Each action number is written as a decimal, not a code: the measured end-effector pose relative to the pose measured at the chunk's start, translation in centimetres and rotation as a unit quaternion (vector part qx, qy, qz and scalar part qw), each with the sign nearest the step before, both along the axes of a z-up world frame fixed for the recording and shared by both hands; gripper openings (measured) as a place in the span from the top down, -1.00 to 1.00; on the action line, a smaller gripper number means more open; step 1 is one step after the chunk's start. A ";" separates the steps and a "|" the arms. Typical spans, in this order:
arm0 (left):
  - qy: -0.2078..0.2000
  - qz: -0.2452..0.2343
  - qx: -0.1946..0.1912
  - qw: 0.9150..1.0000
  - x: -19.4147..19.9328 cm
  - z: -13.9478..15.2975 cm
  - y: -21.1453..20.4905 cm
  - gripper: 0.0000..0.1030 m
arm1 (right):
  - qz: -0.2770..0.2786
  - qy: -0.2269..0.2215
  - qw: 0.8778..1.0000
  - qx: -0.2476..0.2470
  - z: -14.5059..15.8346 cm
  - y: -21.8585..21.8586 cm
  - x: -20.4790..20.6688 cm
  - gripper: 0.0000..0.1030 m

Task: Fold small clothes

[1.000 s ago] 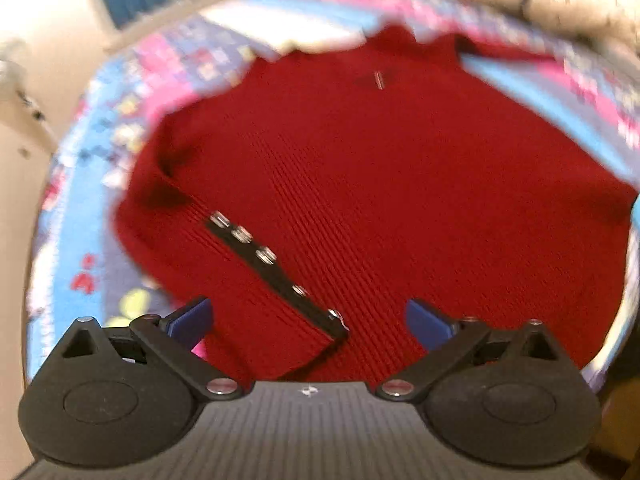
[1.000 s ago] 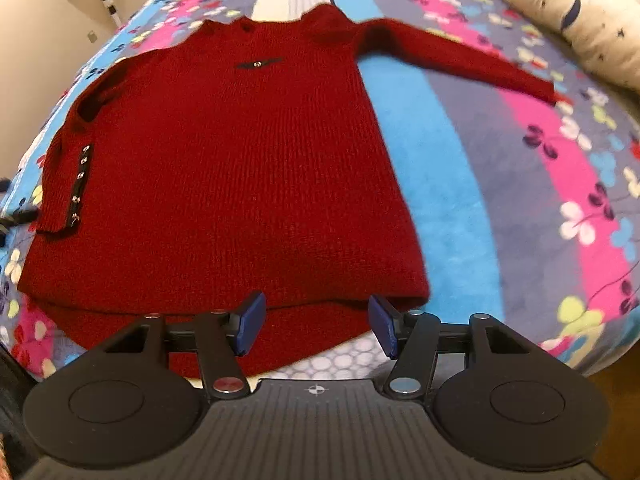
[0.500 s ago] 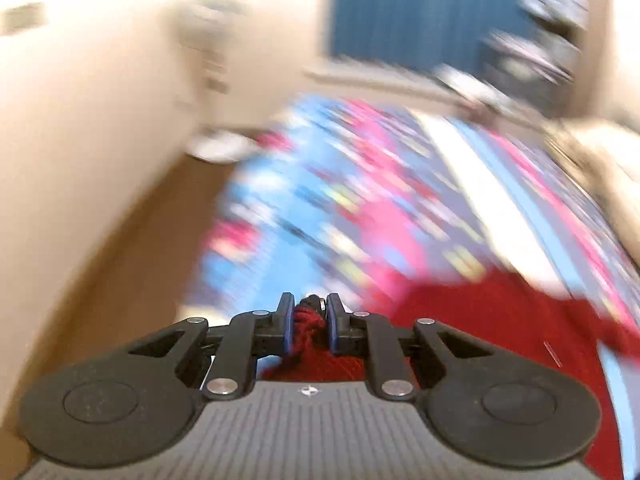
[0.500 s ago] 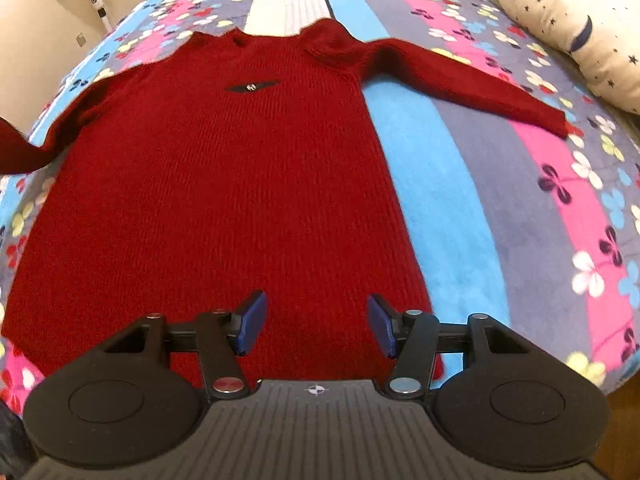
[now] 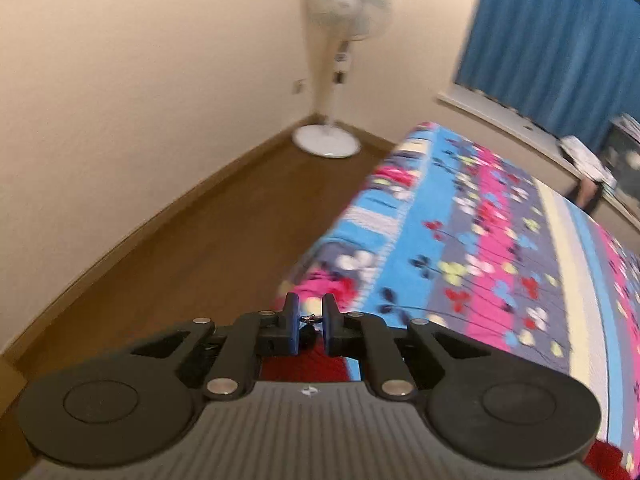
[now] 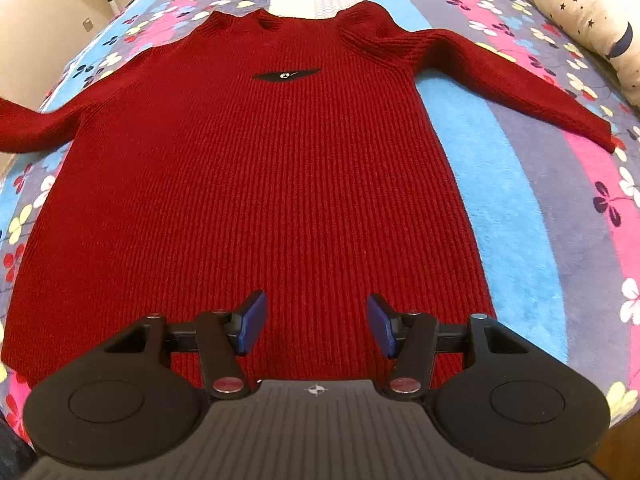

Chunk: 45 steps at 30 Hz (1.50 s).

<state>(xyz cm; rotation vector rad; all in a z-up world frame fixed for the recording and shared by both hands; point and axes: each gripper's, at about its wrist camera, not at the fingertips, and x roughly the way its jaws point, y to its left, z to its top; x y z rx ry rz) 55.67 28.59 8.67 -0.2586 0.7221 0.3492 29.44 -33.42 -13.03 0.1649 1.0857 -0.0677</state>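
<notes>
A dark red ribbed sweater (image 6: 260, 184) lies flat, front up, on the flowered blanket (image 6: 520, 216), neck away from me, its right sleeve (image 6: 508, 80) stretched out to the right. My right gripper (image 6: 316, 326) is open and empty, hovering over the sweater's lower hem area. The left sleeve (image 6: 28, 126) stretches off the left edge. My left gripper (image 5: 308, 320) is shut on the end of that sleeve; red knit (image 5: 304, 364) and a dark cuff piece show between and below the fingers. It points out past the bed's edge toward the floor.
A star-print pillow (image 6: 592, 12) lies at the far right of the bed. Left of the bed are wooden floor (image 5: 192, 264), a standing fan (image 5: 340, 80) in the corner and a cream wall. A blue curtain (image 5: 560, 40) hangs behind.
My left gripper closed on the left sleeve's cuff and pulled it out to the left, unfolding the sleeve. My right gripper moved forward over the sweater, still open.
</notes>
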 end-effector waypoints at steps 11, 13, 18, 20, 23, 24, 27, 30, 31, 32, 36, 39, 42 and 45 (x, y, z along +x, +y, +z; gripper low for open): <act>-0.014 -0.191 -0.020 0.981 4.1 1.8 -23.0 0.77 | -0.032 -0.005 0.999 0.033 -1.9 -3.2 -1.1 -0.10; -0.016 -0.245 -0.020 0.969 4.0 2.0 -29.4 0.77 | -0.038 -0.014 0.998 0.042 -2.0 -3.7 -1.5 -0.10; -0.003 -0.368 -0.027 0.930 3.3 -1.7 -45.1 0.24 | -0.042 -0.021 0.997 0.056 -2.5 -4.5 -1.7 -0.10; 0.011 -0.403 -0.043 0.914 3.2 -3.6 -47.6 -0.98 | -0.041 -0.025 0.997 0.054 -2.5 -5.1 -1.6 -0.10; -0.034 -0.394 -0.035 0.918 1.7 -4.3 -46.5 -0.99 | -0.043 -0.026 0.997 0.053 -2.9 -6.0 -1.7 -0.10; -0.029 -0.386 -0.035 0.921 1.8 -4.4 -45.4 -0.99 | -0.046 -0.024 0.997 0.057 -3.1 -6.2 -1.6 -0.10; -0.034 -0.332 -0.017 0.942 1.4 -5.1 -39.5 -0.99 | -0.048 -0.031 0.996 0.075 -3.3 -6.4 -0.4 -0.11; -0.038 -0.280 0.030 0.959 0.1 -7.2 -34.0 -0.99 | -0.034 -0.077 0.990 0.115 -2.0 -5.6 3.6 -0.11; -0.033 -0.257 0.045 0.965 -0.6 -8.4 -31.9 -0.99 | -0.032 -0.093 0.986 0.134 -1.6 -5.2 5.5 -0.11; -0.022 -0.239 0.050 0.969 -1.2 -9.4 -30.0 -0.99 | -0.031 -0.108 0.982 0.155 -1.2 -4.8 7.8 -0.11; 0.024 -0.166 0.035 0.985 -4.1 -14.5 -23.2 -0.99 | -0.054 -0.100 0.970 0.217 -2.4 -2.4 18.0 -0.11; 0.069 -0.137 0.022 0.988 -6.2 -18.0 -19.0 -0.99 | -0.107 -0.074 0.974 0.185 -4.2 -0.1 24.0 -0.10; 0.093 -0.139 0.024 0.986 -6.8 -20.9 -17.9 -0.99 | -0.144 -0.065 0.984 0.076 -3.7 2.8 27.3 0.81; 0.111 -0.175 0.008 0.978 -6.6 -22.6 -18.6 -0.99 | -0.077 -0.163 0.983 0.029 1.2 6.5 27.7 0.82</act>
